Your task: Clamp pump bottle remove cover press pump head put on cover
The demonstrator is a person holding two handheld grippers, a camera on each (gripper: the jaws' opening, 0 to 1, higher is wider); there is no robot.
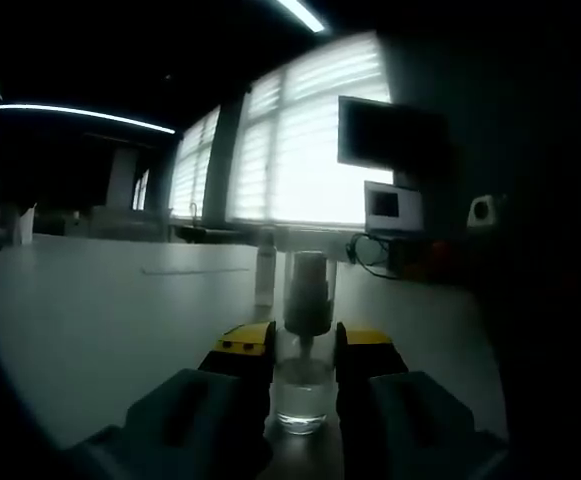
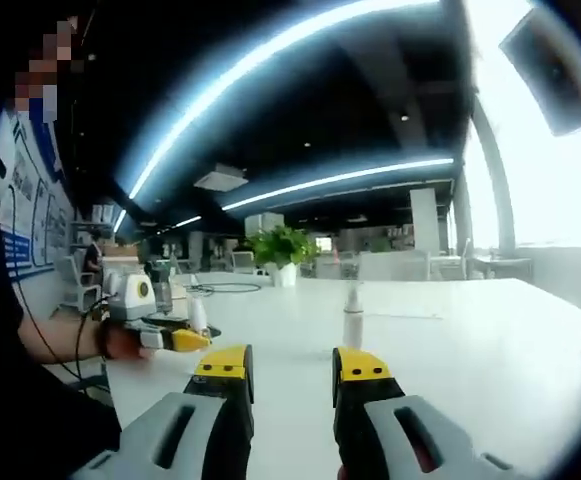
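Observation:
In the left gripper view, a clear pump bottle [image 1: 303, 392] stands on the white table [image 1: 100, 310], with my left gripper [image 1: 304, 352] shut on its body between the yellow-tipped jaws. A transparent cover [image 1: 308, 290] sits over the dark pump head. In the right gripper view, my right gripper [image 2: 292, 372] is open above the table with nothing between its jaws. Far to its left, the left gripper [image 2: 178, 339] appears in a person's hand [image 2: 120, 341], with the pump bottle [image 2: 199, 314] upright in it.
A second small bottle [image 1: 265, 268] [image 2: 351, 312] stands alone further out on the table. Monitors [image 1: 390, 135] and cables [image 1: 370, 255] sit by the bright window. A potted plant [image 2: 282, 247] stands at the table's far end, and chairs [image 2: 75, 285] stand at the left.

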